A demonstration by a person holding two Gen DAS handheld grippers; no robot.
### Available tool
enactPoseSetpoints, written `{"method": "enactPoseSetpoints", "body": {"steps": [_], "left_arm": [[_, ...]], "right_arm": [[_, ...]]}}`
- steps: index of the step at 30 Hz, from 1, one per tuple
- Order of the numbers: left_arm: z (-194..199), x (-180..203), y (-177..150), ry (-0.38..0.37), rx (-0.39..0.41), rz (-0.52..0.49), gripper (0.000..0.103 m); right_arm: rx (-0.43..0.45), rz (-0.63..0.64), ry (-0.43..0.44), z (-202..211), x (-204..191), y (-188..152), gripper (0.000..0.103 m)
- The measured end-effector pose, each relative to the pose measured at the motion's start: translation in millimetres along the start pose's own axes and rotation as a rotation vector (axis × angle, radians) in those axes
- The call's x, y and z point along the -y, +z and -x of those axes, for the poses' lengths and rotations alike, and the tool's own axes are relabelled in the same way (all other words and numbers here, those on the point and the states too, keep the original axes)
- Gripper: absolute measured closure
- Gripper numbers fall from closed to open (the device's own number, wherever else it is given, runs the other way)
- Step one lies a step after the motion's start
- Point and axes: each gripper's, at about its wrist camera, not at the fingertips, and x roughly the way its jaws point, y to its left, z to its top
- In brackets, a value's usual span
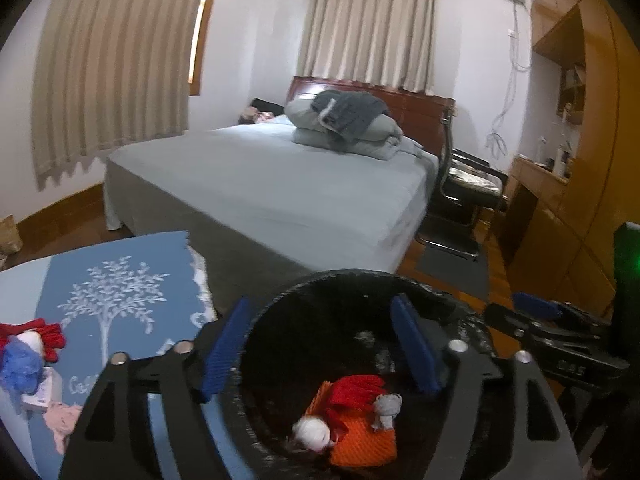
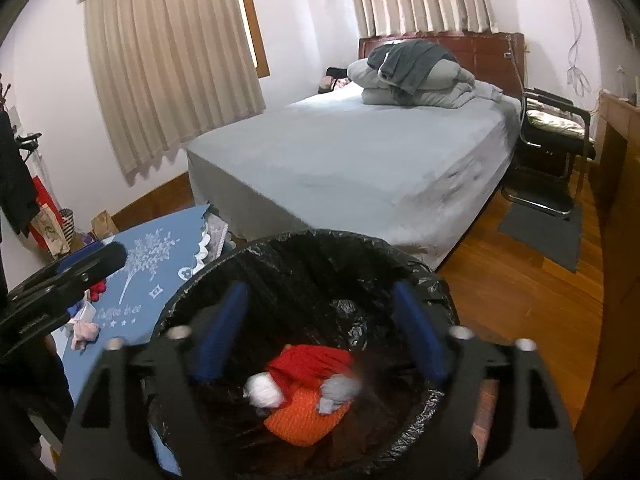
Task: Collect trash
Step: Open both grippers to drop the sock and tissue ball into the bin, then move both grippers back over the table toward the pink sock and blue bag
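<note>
1. A bedroom with pale walls and beige pleated curtains (image 2: pixel 172 72); a bed covered by a light grey-blue sheet (image 1: pixel 280 188) fills the middle, folded grey bedding (image 2: pixel 416 76) stacked at its wooden headboard, a black metal-framed chair (image 2: pixel 556 136) beside it on the wood floor.
2. Nearest the cameras is a round bin lined with a crinkled black plastic bag (image 2: pixel 344 252), next to a table under a blue cloth printed with a white tree (image 1: pixel 116 300).
3. Inside the bin lie an orange knitted piece (image 2: pixel 304 416), a red knitted piece (image 2: pixel 308 364), a white wad (image 2: pixel 262 390) and a grey wad (image 2: pixel 338 392).
4. On the cloth remain a red knitted scrap (image 1: pixel 48 336), a blue wad (image 1: pixel 18 364) and a pink scrap (image 1: pixel 62 420).
5. The left gripper (image 1: pixel 320 356) hangs above the bin, blue pads spread wide, holding nothing.
6. The right gripper (image 2: pixel 320 336) is likewise over the bin, wide apart and empty.
</note>
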Motion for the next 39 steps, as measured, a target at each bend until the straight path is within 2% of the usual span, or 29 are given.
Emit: {"method": "enactPoseSetpoints", "body": {"steps": [2,6,13,20,27,39], "left_arm": [[7,-7,-1,0.034,0.012,0.006,0.017],[19,-25,-4,0.091,0.024,0.016,0.013],[50,-73,-17,0.217,0.037,0.058,0.012],[84,-135,-36,0.377,0.041,0.119,0.012],[111,-186,-62,0.503,0.02,0.171,0.012],[134,-247,-97,0.628,-0.009,0.247,0.012]], "right_arm": [[0.014,-0.011,-0.002,1,-1,0,0.01],[0.005,-0.007,0.014,-2,-10,3,0.008],[-0.006,0.033,0.085,-13,-46,7,0.008],[-0.028,0.097,0.18,-31,-105,12,0.008],[-0.054,0.148,0.276,-47,-166,8,0.008],[-0.097,0.261,0.39,-77,-261,-15,0.008]]}}
